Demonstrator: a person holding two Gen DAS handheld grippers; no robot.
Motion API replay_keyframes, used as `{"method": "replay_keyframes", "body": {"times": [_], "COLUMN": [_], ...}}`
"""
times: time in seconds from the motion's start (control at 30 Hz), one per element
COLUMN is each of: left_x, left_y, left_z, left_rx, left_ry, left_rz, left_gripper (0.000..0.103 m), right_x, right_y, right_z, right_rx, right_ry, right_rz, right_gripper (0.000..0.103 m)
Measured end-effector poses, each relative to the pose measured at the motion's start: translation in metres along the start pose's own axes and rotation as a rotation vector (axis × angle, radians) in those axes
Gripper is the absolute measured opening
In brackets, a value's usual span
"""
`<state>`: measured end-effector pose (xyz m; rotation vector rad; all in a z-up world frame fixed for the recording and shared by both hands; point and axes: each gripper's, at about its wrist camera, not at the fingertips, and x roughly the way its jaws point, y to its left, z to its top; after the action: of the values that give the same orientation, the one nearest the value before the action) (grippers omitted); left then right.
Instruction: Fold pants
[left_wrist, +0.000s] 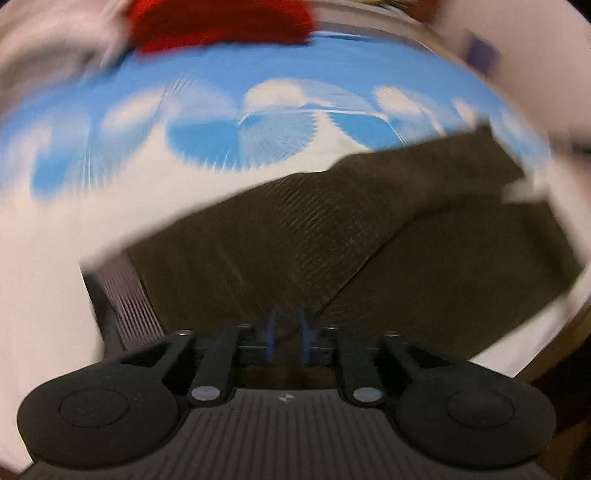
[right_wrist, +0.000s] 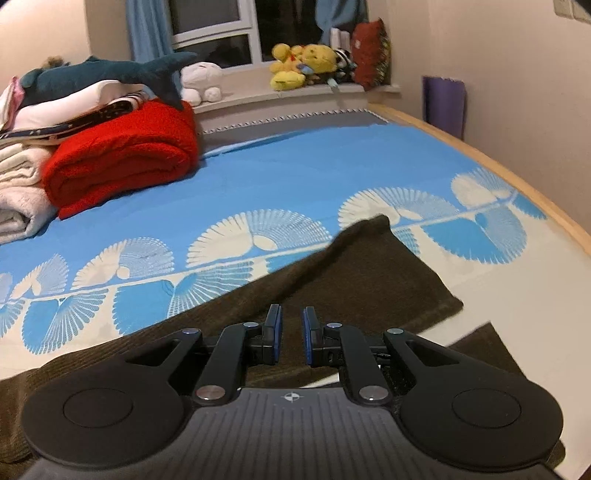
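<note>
Dark brown corduroy pants (left_wrist: 332, 229) lie on a blue and white bedspread (left_wrist: 221, 92). The left wrist view is blurred by motion. My left gripper (left_wrist: 287, 332) sits low over the pants, its blue pads a narrow gap apart with brown cloth between them. In the right wrist view the pants (right_wrist: 351, 273) stretch across the bed, one leg end toward the far right. My right gripper (right_wrist: 291, 334) hovers just above the cloth, fingers a small gap apart and holding nothing.
A folded red blanket (right_wrist: 122, 155) and stacked bedding with a plush shark (right_wrist: 99, 74) sit at the far left. Plush toys (right_wrist: 303, 62) line the windowsill. The wooden bed edge (right_wrist: 517, 173) runs along the right, with a purple mat (right_wrist: 443, 103) against the wall.
</note>
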<state>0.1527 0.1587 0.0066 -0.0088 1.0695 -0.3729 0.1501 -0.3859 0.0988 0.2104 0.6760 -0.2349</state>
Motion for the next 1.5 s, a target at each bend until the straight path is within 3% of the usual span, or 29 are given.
{"method": "replay_keyframes", "body": {"times": [0.03, 0.1, 0.2, 0.3, 0.37, 0.43, 0.53, 0.67, 0.8, 1.07, 1.23, 1.37, 1.4, 1.47, 1.5], "left_x": [0.005, 0.019, 0.047, 0.065, 0.071, 0.070, 0.060, 0.046, 0.035, 0.039, 0.045, 0.045, 0.043, 0.042, 0.040], "left_y": [0.010, 0.022, 0.043, 0.060, 0.070, 0.084, 0.098, 0.082, 0.068, 0.090, 0.096, 0.097, 0.096, 0.093, 0.092], "left_z": [0.002, 0.007, 0.005, 0.003, 0.003, 0.008, 0.015, 0.033, 0.045, 0.051, 0.051, 0.052, 0.054, 0.056, 0.057], "left_rx": [-0.078, -0.158, -0.290, -0.389, -0.450, -0.536, -0.623, -0.532, -0.466, -0.588, -0.594, -0.567, -0.549, -0.520, -0.510], "left_ry": [0.032, 0.100, 0.235, 0.316, 0.323, 0.280, 0.186, 0.055, -0.045, -0.004, 0.020, 0.025, 0.016, 0.003, -0.003], "left_rz": [-0.028, -0.029, -0.009, -0.001, -0.008, -0.017, 0.046, 0.170, 0.236, 0.234, 0.225, 0.227, 0.227, 0.231, 0.231], "left_gripper": [0.028, 0.052, 0.059, 0.061, 0.061, 0.061, 0.058, 0.054, 0.047, 0.044, 0.043, 0.032, 0.029, 0.026, 0.025], "right_x": [0.001, 0.004, 0.009, 0.016, 0.023, 0.030, 0.045, 0.068, 0.102, 0.183, 0.216, 0.220, 0.222, 0.220, 0.217], "right_y": [-0.002, -0.005, -0.007, -0.006, -0.005, -0.005, -0.001, 0.006, 0.016, 0.016, 0.015, 0.016, 0.019, 0.025, 0.027], "right_z": [0.000, -0.001, -0.002, -0.002, 0.000, 0.001, 0.004, 0.006, 0.007, -0.004, -0.014, -0.011, -0.009, -0.004, -0.002], "right_rx": [0.013, 0.028, 0.029, 0.022, 0.017, 0.018, 0.038, 0.112, 0.217, 0.514, 0.555, 0.554, 0.526, 0.471, 0.451], "right_ry": [0.008, 0.018, 0.029, 0.041, 0.050, 0.060, 0.081, 0.119, 0.169, 0.270, 0.309, 0.268, 0.265, 0.257, 0.242], "right_rz": [-0.001, -0.005, -0.010, -0.010, -0.009, -0.006, 0.014, 0.073, 0.129, 0.128, 0.065, 0.075, 0.090, 0.108, 0.109], "right_gripper": [0.013, 0.013, 0.013, 0.013, 0.013, 0.013, 0.014, 0.027, 0.031, 0.031, 0.031, 0.032, 0.030, 0.016, 0.003]}}
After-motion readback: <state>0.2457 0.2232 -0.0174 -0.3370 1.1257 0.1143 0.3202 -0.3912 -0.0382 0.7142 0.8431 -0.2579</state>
